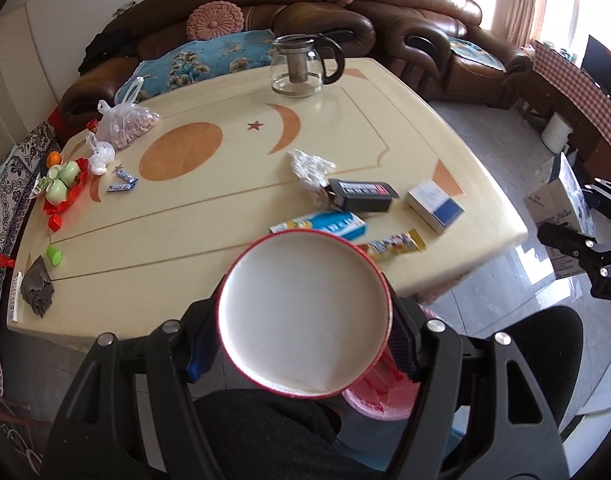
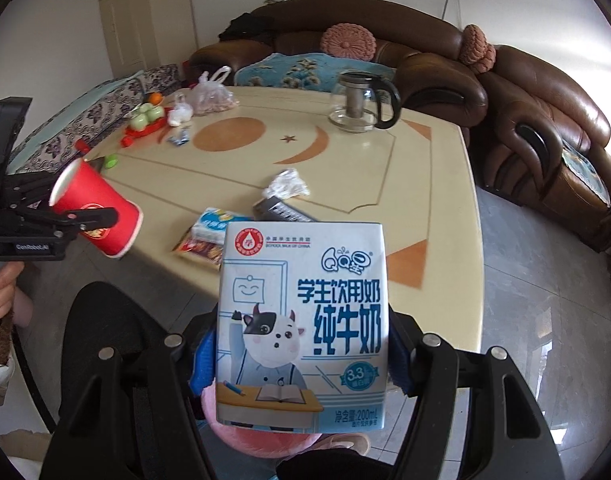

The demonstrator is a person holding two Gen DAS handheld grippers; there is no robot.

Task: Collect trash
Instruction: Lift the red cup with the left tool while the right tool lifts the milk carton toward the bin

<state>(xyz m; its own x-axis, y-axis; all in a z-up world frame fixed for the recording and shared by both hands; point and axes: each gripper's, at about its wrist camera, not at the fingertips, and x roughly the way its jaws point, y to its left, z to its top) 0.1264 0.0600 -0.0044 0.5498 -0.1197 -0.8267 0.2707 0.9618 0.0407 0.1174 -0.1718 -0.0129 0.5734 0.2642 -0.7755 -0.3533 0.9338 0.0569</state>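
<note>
My left gripper (image 1: 303, 344) is shut on a red paper cup (image 1: 305, 312) whose white inside faces the camera; it hangs off the table's near edge, above a pink bin (image 1: 381, 400). The right wrist view shows that cup (image 2: 101, 216) tilted at the far left. My right gripper (image 2: 301, 364) is shut on a white and blue milk carton (image 2: 301, 320), held upright over the pink bin (image 2: 257, 440). On the cream table (image 1: 185, 216) lie a crumpled plastic wrap (image 1: 309, 168), a black box (image 1: 361, 194), a white and blue box (image 1: 435, 204), a blue pack (image 1: 321, 226) and a snack wrapper (image 1: 393, 246).
A glass teapot (image 1: 303, 66) stands at the table's far side. A bag of nuts (image 1: 125, 124), a red tray with green cups (image 1: 61, 188), a green cap (image 1: 54, 255) and a grey cloth (image 1: 37, 286) are on the left. A brown sofa (image 1: 425, 12) is behind, and a black chair (image 1: 537, 356) is nearby.
</note>
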